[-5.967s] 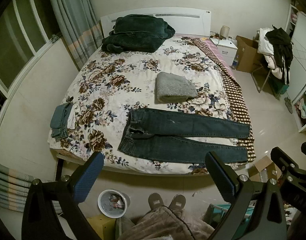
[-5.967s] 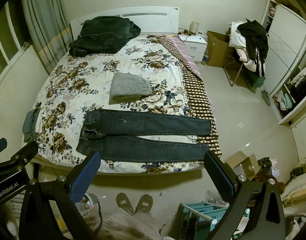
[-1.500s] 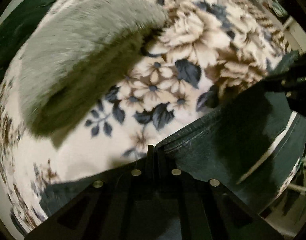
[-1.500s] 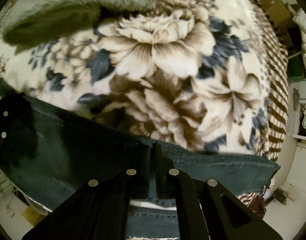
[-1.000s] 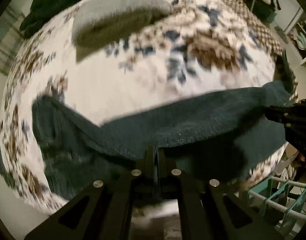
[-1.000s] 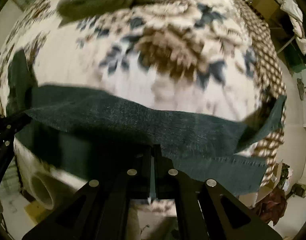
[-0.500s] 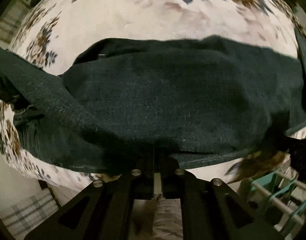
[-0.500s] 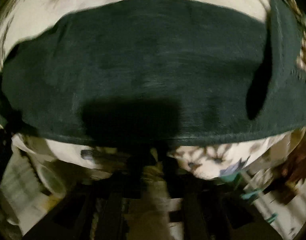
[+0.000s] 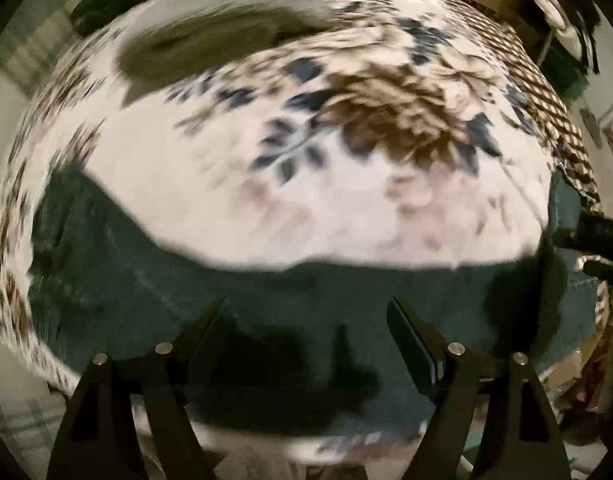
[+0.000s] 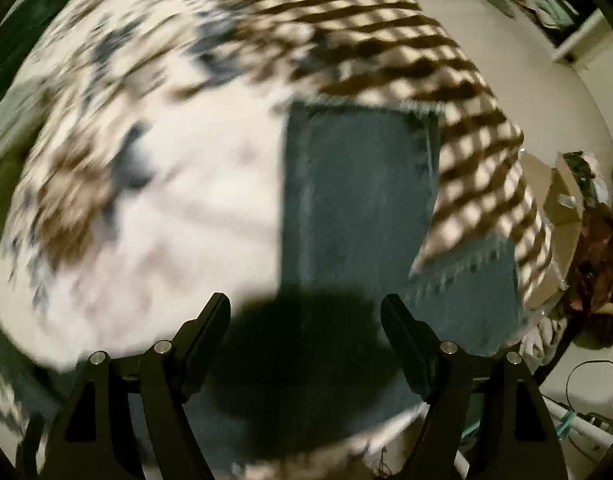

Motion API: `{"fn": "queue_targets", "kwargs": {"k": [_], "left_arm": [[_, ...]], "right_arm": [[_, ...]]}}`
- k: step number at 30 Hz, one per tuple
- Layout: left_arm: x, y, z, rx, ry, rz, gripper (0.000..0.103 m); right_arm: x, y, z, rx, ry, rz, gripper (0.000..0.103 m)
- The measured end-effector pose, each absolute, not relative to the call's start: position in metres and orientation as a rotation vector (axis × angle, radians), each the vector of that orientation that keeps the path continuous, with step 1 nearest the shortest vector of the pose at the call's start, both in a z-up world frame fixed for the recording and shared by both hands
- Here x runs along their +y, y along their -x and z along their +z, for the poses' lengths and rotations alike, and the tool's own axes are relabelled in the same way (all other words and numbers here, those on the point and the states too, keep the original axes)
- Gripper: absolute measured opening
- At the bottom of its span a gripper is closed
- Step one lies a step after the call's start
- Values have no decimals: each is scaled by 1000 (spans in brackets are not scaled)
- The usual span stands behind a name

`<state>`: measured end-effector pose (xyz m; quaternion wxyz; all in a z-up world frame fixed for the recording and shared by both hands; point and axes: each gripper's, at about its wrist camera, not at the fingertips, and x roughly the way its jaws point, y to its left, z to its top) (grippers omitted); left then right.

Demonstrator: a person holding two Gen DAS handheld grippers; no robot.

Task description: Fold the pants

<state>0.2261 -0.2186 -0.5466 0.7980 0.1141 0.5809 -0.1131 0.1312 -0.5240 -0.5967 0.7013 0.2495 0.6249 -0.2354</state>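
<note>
Both wrist cams look steeply down, close over the bed's [image 9: 346, 200] near edge, sharing the pants [image 9: 266, 300] and bedspread.

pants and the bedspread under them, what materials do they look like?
Pants: looks like denim, a matte dark blue-green weave with a stitched side seam and a frayed hem. Bedspread: probably soft printed fabric, cream with brown and navy flowers, no sheen; motion blur hides the weave, so the fibre is open.
</note>
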Motion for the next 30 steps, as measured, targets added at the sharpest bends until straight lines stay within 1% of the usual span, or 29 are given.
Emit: {"fn": "queue_targets", "kwargs": {"k": [3,5,6,7,9,14,15,16,19,21,23,24,25,26,27,30], "left_arm": [[-254,-243,-561,1223,-314,-259,78],[-272,-250,-572,1219,-356,-269,78],[-277,-253,-576,1221,-369,-272,78],[-282,-255,-578,1224,-377,-278,78],[-286,-254,-580,1227,-388,-289,78],[-293,-242,-580,1250,-384,-329,78],[-296,-238,-580,1253,-384,-336,78],[-297,-234,-581,1256,-386,-344,78],[-304,-220,-586,1270,-411,-366,78],[-309,-214,-589,1279,-426,-373,78],[-309,-208,-588,1281,-432,-379,78],[-307,-206,-586,1278,-431,-379,78],[-304,-205,-581,1271,-426,-377,78],[-299,-203,-577,1266,-420,-373,78],[-293,-204,-572,1264,-411,-366,78],[-267,-215,-553,1269,-372,-322,78]], "right_arm": [[-543,-157,-616,1401,-518,-558,80],[-553,-166,-627,1422,-491,-571,77],[-557,-167,-631,1425,-486,-577,60],[-560,-166,-632,1421,-486,-588,33],[-581,-143,-629,1368,-553,-597,11],[-627,-51,-605,1202,-774,-722,10],[-637,-26,-605,1173,-841,-750,10],[-649,-4,-610,1145,-842,-801,9],[-670,56,-641,1124,-1033,-845,9],[-670,80,-663,1109,-1121,-839,10],[-675,91,-677,1110,-1171,-831,20],[-677,96,-679,1112,-1182,-831,42],[-675,96,-676,1118,-1176,-831,68],[-673,96,-672,1128,-1154,-826,75],[-661,90,-659,1150,-1110,-818,76],[-610,53,-636,1273,-906,-787,76]]}}
